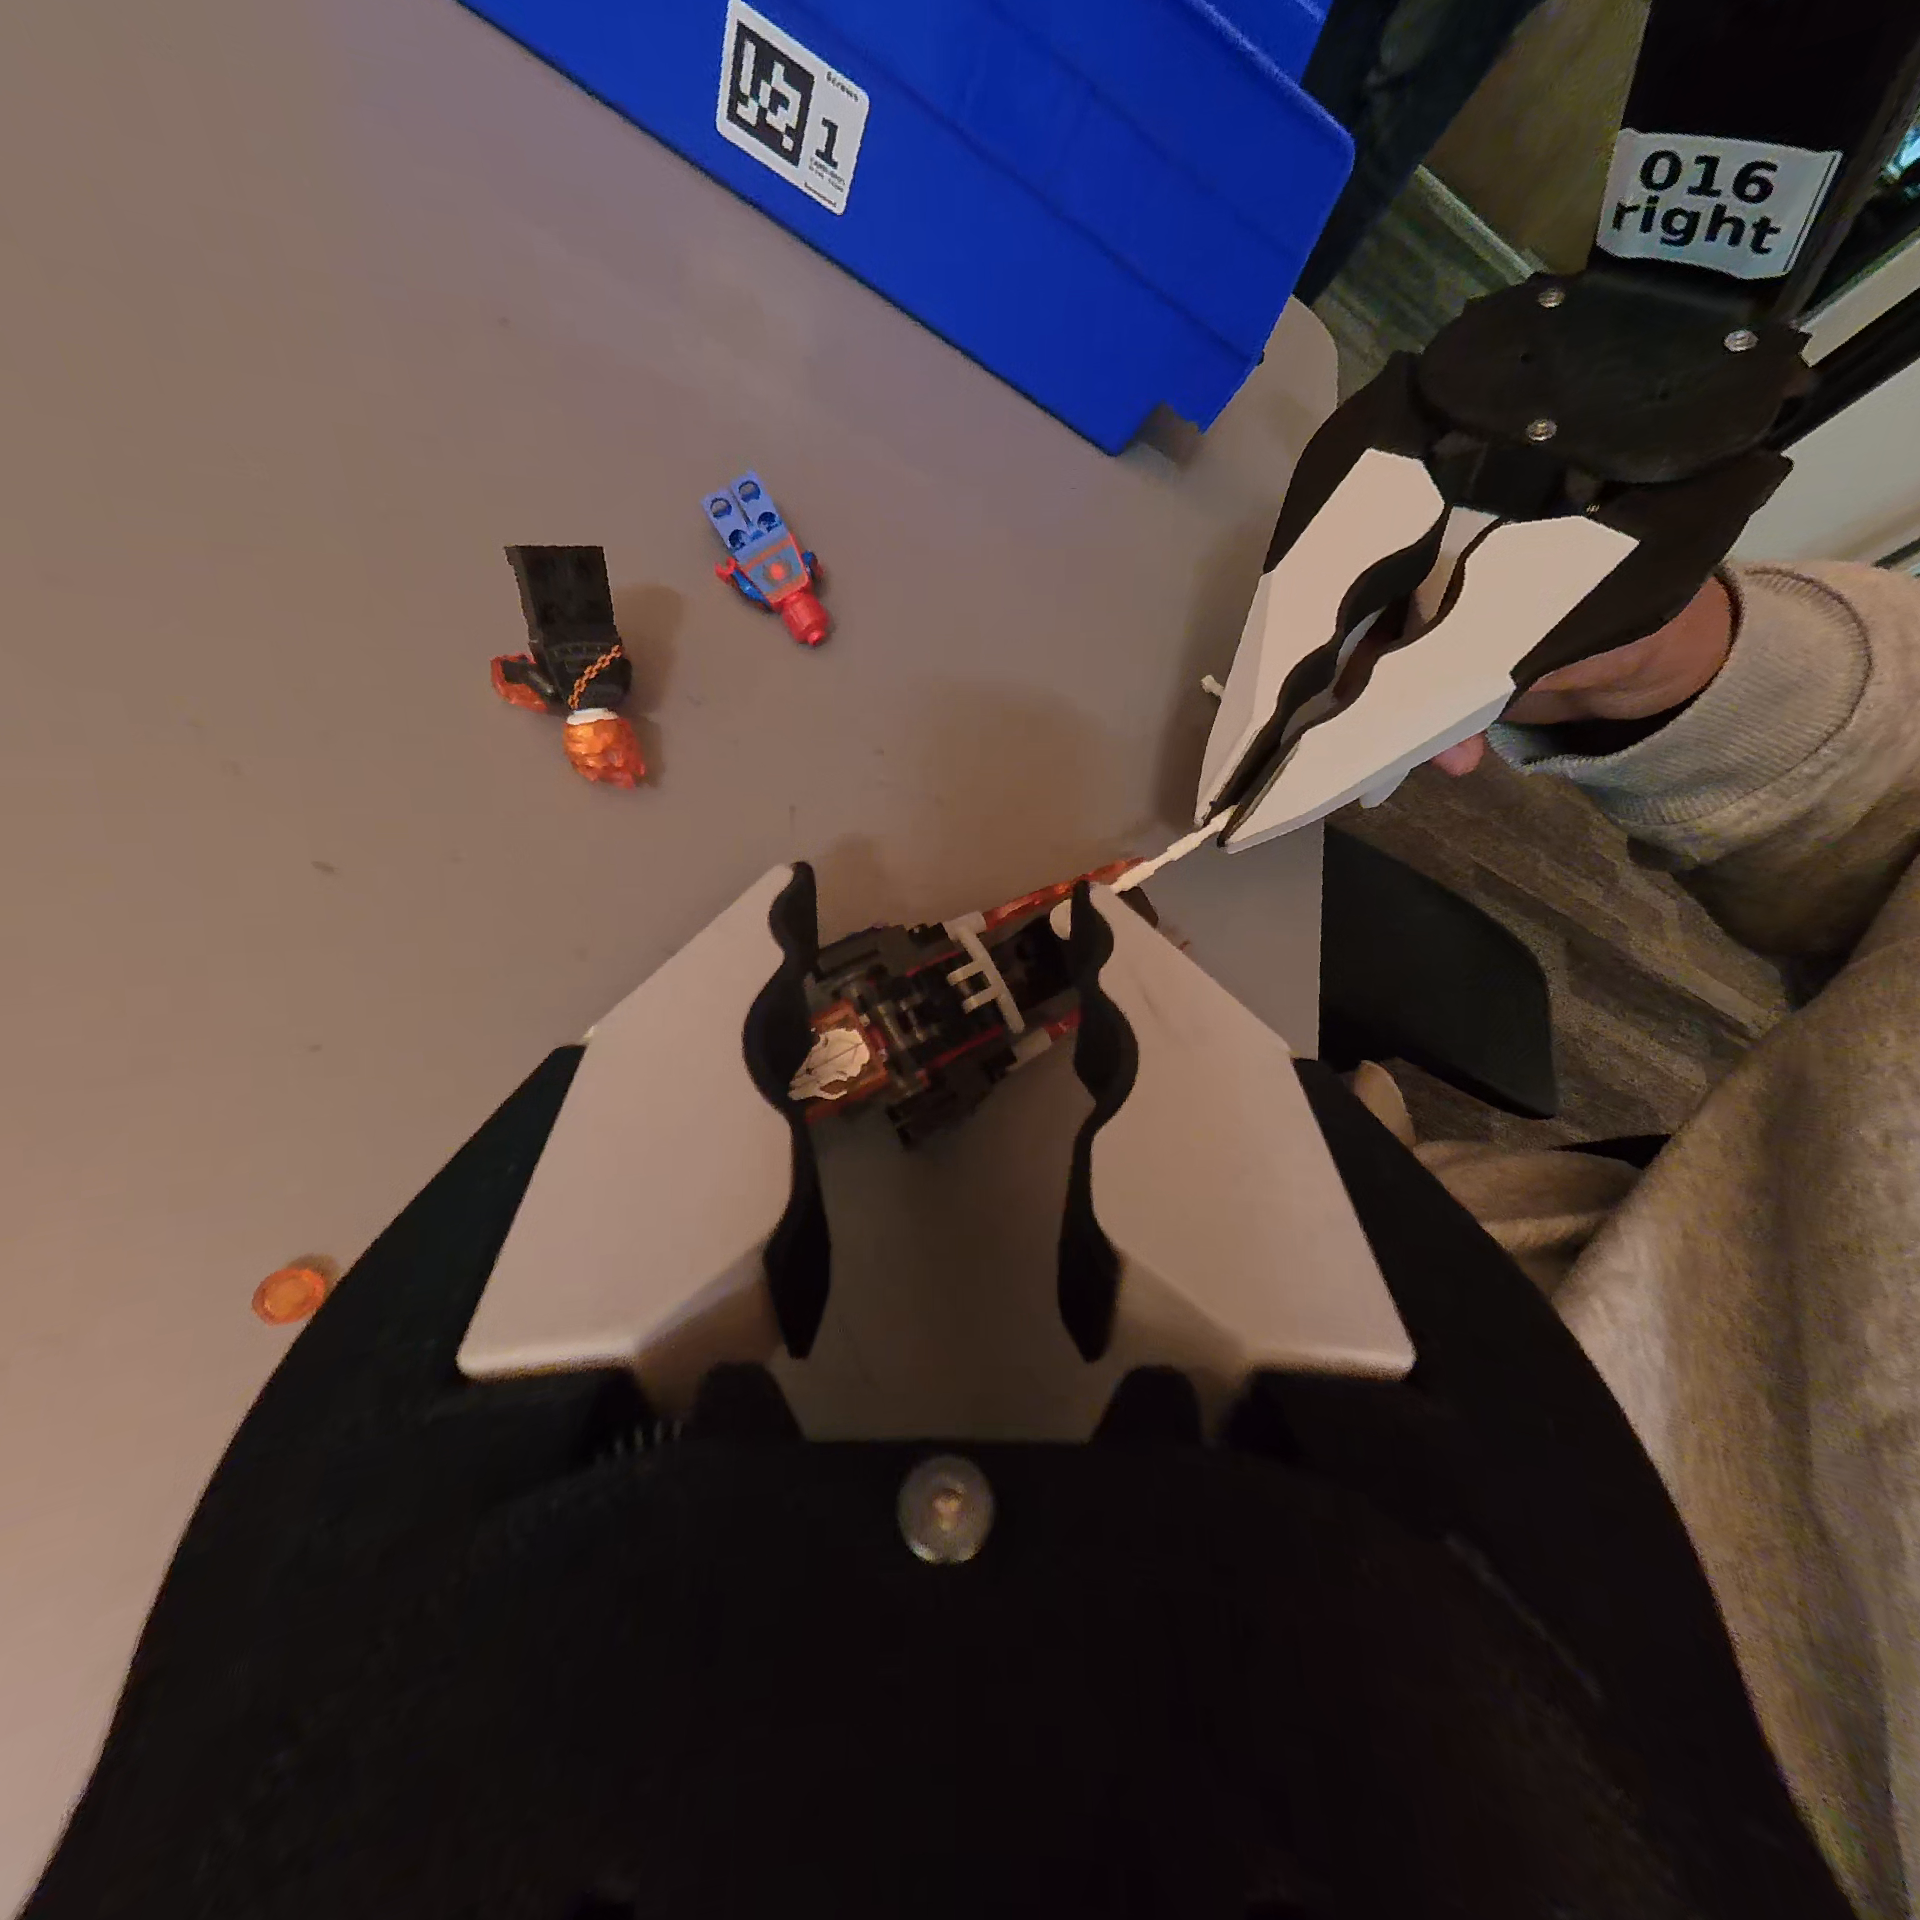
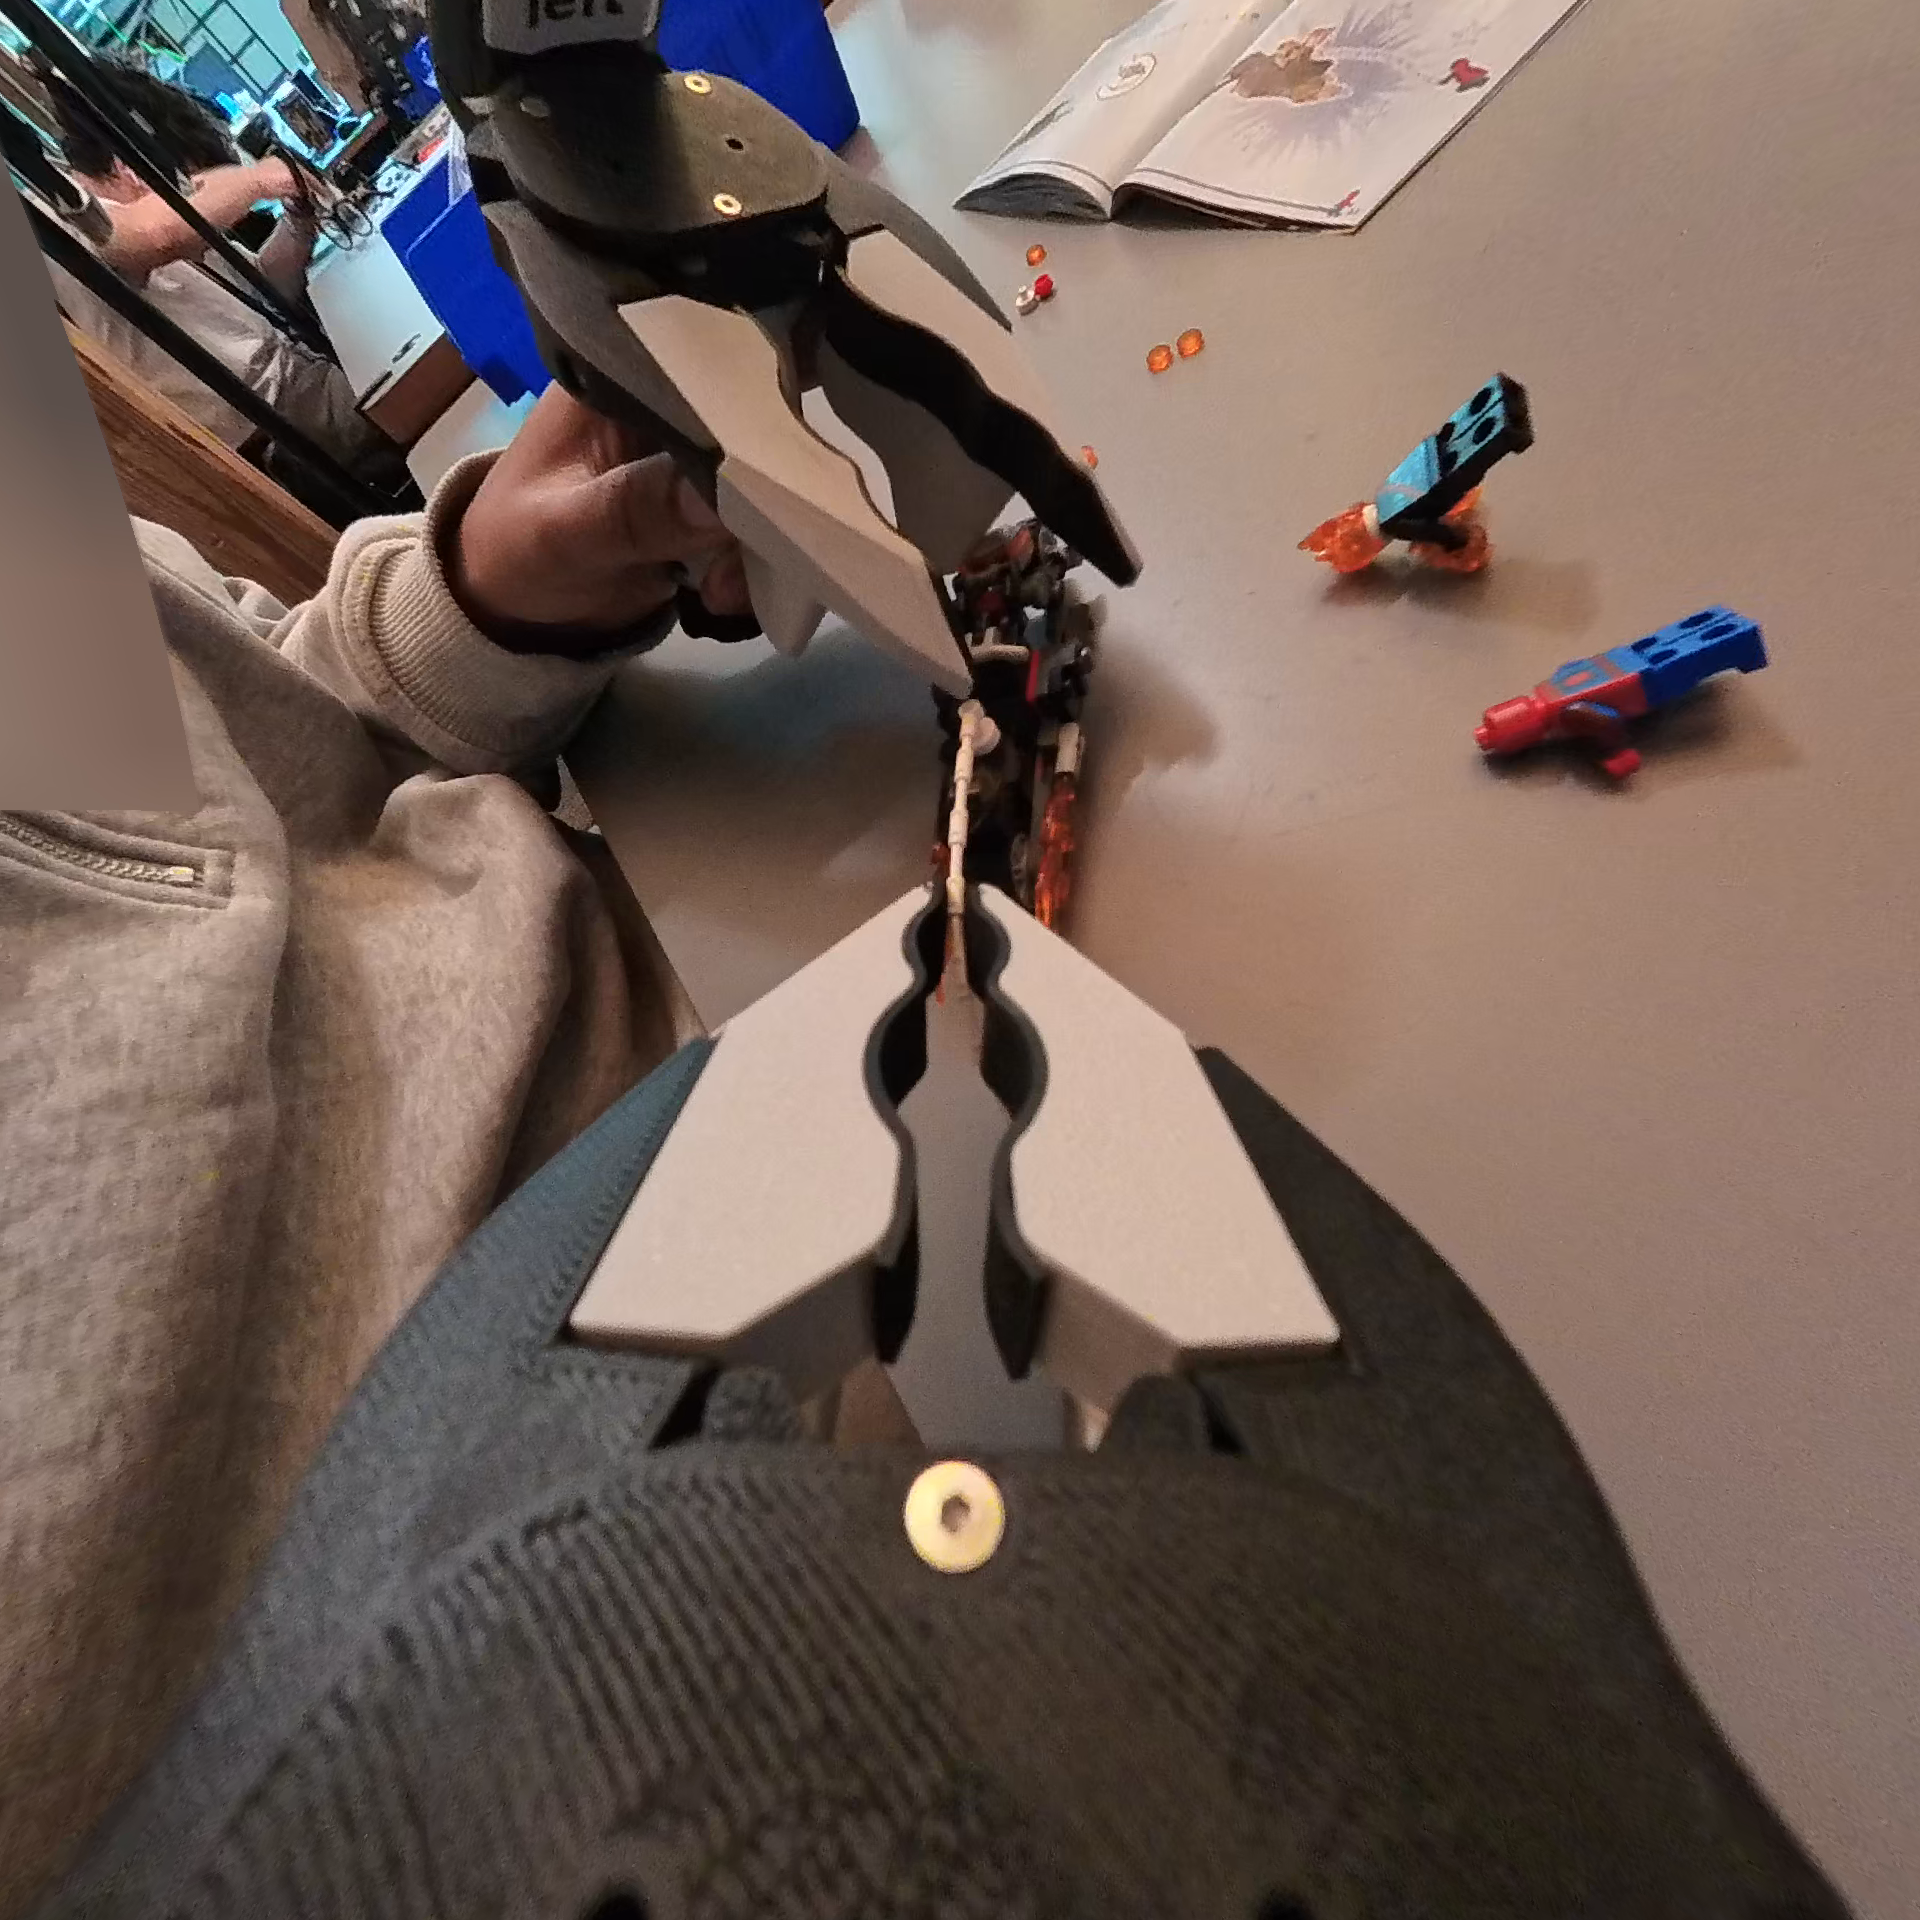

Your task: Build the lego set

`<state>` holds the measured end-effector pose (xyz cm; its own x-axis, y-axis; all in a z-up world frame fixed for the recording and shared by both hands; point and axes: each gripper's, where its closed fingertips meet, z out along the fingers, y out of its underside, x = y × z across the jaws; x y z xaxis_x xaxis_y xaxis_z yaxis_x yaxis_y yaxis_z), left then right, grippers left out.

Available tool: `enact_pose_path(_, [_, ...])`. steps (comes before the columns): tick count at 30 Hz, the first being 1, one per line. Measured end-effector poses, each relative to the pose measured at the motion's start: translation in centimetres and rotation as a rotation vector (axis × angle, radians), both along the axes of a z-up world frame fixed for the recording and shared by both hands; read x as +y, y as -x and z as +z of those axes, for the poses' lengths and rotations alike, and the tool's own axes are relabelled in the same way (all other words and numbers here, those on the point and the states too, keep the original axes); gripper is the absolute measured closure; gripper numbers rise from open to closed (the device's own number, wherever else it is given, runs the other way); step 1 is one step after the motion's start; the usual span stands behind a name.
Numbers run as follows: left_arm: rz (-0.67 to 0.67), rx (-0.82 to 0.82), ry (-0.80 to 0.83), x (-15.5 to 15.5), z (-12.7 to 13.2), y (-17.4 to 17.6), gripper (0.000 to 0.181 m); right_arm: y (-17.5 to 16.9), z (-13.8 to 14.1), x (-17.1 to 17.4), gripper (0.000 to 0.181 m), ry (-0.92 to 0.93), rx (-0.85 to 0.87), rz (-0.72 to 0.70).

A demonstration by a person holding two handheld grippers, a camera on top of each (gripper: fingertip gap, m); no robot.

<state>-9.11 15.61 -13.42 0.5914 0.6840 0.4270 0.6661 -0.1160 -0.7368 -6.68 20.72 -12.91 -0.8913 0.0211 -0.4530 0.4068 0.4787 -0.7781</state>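
Note:
A black and red lego vehicle model (image 1: 935,1029) with orange flame parts rests on the grey table near its edge. My left gripper (image 1: 940,904) is shut on it, one finger on each side. It also shows in the right wrist view (image 2: 1039,665) under the left gripper (image 2: 1039,623). A thin white chain-like piece (image 1: 1158,862) runs from the model's end to my right gripper (image 1: 1221,821), which is shut on its tip. In the right wrist view the right gripper (image 2: 954,920) pinches the white piece (image 2: 966,800) at its fingertips.
A black minifigure with an orange flame head (image 1: 577,665) (image 2: 1434,488) and a blue and red minifigure (image 1: 769,561) (image 2: 1621,686) lie on the table. An orange stud (image 1: 291,1288), small orange pieces (image 2: 1174,348), an open booklet (image 2: 1247,114) and a blue bin (image 1: 987,187) are farther off.

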Motion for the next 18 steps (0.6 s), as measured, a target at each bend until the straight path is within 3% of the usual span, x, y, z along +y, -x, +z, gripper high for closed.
enact_pose_path(18, [0.002,-0.017,0.014,0.09,-0.22,-0.04,0.132,-0.11,-0.38,0.20,0.181,-0.009,-0.002,0.007])
